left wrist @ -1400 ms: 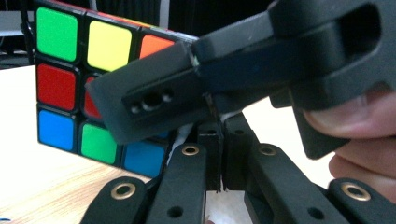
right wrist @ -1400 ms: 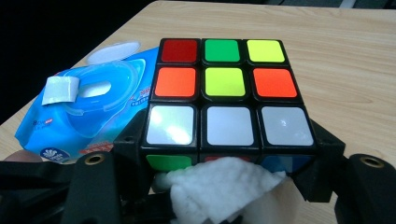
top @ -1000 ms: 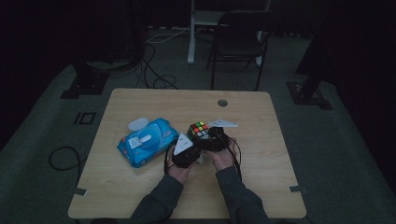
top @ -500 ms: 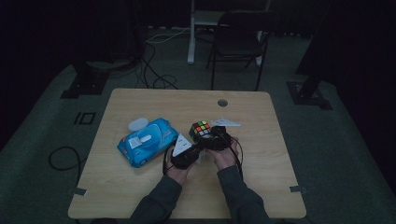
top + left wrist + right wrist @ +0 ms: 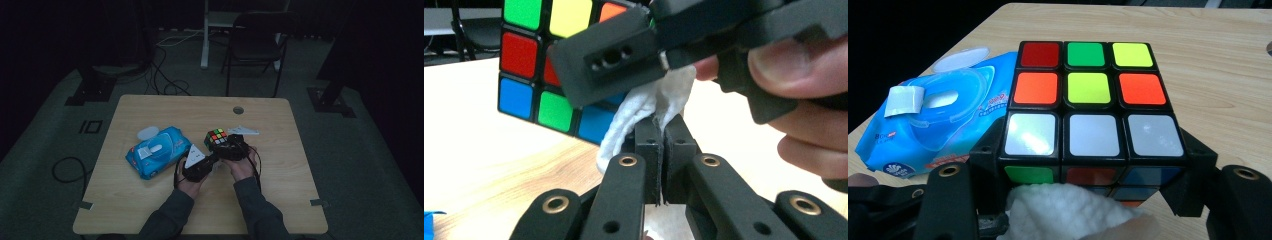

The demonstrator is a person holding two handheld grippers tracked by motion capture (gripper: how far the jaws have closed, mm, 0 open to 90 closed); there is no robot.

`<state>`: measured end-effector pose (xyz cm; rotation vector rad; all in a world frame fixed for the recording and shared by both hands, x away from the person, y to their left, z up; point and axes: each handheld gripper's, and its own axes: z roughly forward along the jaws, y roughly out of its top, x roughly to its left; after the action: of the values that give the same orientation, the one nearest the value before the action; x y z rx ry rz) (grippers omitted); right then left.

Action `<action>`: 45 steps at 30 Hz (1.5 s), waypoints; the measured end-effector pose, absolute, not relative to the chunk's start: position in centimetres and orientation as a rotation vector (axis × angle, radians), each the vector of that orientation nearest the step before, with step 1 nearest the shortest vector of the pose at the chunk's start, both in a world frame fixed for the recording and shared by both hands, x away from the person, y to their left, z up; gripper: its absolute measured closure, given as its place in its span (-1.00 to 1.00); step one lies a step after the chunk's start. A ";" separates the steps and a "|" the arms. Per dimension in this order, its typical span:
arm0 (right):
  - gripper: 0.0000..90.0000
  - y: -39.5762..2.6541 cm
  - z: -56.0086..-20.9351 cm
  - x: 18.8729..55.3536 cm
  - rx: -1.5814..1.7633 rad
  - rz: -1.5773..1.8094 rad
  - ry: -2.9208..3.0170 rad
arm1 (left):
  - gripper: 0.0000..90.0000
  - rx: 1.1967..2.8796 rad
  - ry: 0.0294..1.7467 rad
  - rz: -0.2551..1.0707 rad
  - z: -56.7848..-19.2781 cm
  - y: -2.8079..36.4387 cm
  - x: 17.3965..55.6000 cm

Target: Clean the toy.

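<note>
Blue wipes pack lies on the bench at your left. Your left gripper has its fingers clamped together on a soft, limp white wipe, pressed against the rigid, slippery cube, which your right gripper clamps by its sides, just above the bench.

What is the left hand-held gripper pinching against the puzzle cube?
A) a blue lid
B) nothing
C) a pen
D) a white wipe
D: in the left gripper view the left hand-held gripper has its jaws shut on a white wipe that is pressed to the cube, which the right hand-held gripper holds.
</note>
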<state>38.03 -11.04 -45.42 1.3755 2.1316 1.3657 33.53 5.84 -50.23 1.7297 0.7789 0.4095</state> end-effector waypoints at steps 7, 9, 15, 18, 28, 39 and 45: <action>-0.23 -11.5 -45.3 38.2 1.380 1.366 2.118 | 0.96 1.739 0.805 0.388 -50.7 6.5 33.5; -0.23 -11.9 -45.2 38.4 1.385 1.357 2.113 | 0.96 1.738 0.818 0.392 -50.8 7.0 33.6; -0.23 -13.0 -45.2 38.5 1.396 1.334 2.101 | 0.96 1.732 0.848 0.412 -50.5 8.5 33.6; -0.23 -13.3 -45.4 38.6 1.378 1.322 2.114 | 0.96 1.742 0.848 0.426 -50.3 9.0 33.7; -0.23 -14.5 -46.0 38.4 1.321 1.279 2.150 | 0.96 1.761 0.881 0.422 -50.4 10.3 33.6; -0.23 -16.3 -46.9 37.9 1.261 1.226 2.183 | 0.96 1.791 0.892 0.382 -50.3 11.4 33.8; -0.23 -17.3 -47.5 37.7 1.243 1.194 2.203 | 0.96 1.820 0.899 0.364 -50.5 12.0 33.9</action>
<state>37.67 -17.33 -47.54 1.2428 2.2029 1.1940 33.92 12.02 -50.50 1.8197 0.8986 0.3636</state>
